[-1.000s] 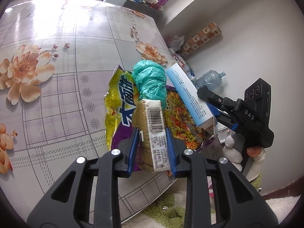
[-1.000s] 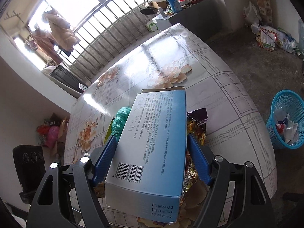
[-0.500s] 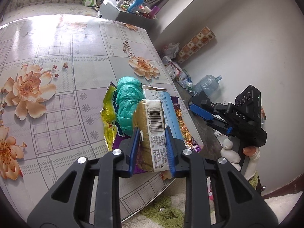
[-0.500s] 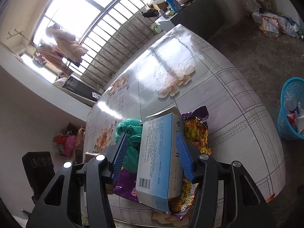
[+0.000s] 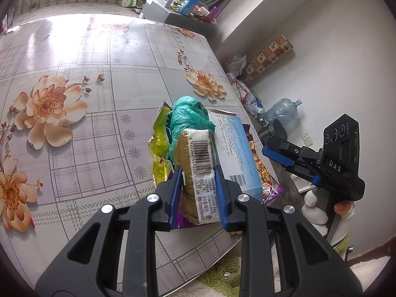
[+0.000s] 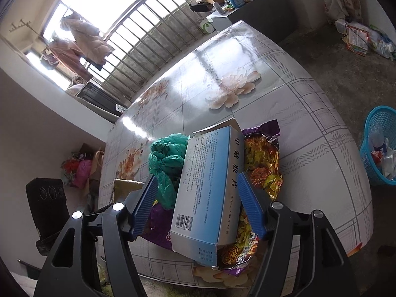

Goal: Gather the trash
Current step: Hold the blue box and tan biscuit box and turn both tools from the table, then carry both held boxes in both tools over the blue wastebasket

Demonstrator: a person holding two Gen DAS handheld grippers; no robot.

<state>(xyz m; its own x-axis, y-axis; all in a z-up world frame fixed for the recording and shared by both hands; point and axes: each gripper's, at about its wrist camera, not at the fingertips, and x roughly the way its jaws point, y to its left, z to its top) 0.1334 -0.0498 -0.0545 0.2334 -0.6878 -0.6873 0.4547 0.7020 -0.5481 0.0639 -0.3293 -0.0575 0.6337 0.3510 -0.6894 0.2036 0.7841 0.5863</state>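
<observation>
Near the front edge of the flowered desk (image 5: 81, 113) lies my pile of trash, and going from its left side I see a yellow snack wrapper (image 5: 159, 148) flat on the cloth, then a crumpled green plastic bag (image 5: 189, 117) resting on top of it. My left hand-held gripper (image 5: 196, 195) pinches a tan packet with a barcode label (image 5: 198, 170) between its blue pads, the packet standing upright and leaning against the green bag. Just to its right sits the blue and white box (image 6: 208, 188), lying on a purple and gold foil wrapper (image 6: 262, 163) that spreads out beneath it toward the desk's edge. My right hand-held gripper (image 6: 198, 205) is spread wide around that box, its pads apart from the cardboard on both sides, so it grips nothing. Farther right, down on the floor and well apart from the desk, stands a blue mesh basket (image 6: 378, 123) with rubbish already in it.
</observation>
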